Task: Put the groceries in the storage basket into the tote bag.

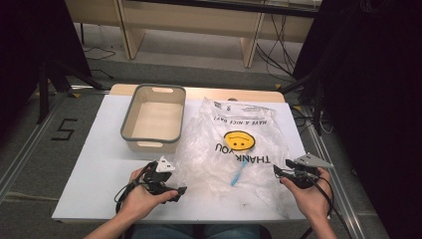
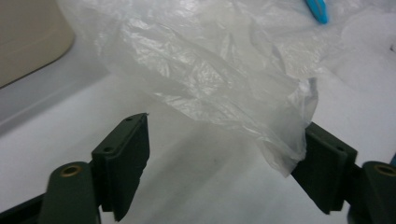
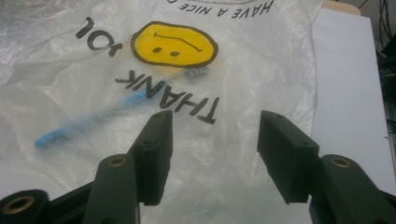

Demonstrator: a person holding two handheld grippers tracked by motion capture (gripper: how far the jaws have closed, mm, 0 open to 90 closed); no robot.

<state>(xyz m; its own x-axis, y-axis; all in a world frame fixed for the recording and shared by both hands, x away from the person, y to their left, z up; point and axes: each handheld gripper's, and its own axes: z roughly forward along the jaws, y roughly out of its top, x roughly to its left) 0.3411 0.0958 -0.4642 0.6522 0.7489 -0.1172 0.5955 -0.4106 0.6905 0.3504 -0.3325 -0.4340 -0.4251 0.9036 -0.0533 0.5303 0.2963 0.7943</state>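
Plastic bag edge between open left tool jaws

bag: clear, yellow smiley, black lettering | toothbrush: blue | bin: grey

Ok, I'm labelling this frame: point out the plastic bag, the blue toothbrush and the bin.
plastic bag (image 1: 239, 140), high view, yellow smiley print.
blue toothbrush (image 3: 70, 128), right gripper view, handle seen through the bag.
bin (image 1: 128, 112), high view, left grey rim.
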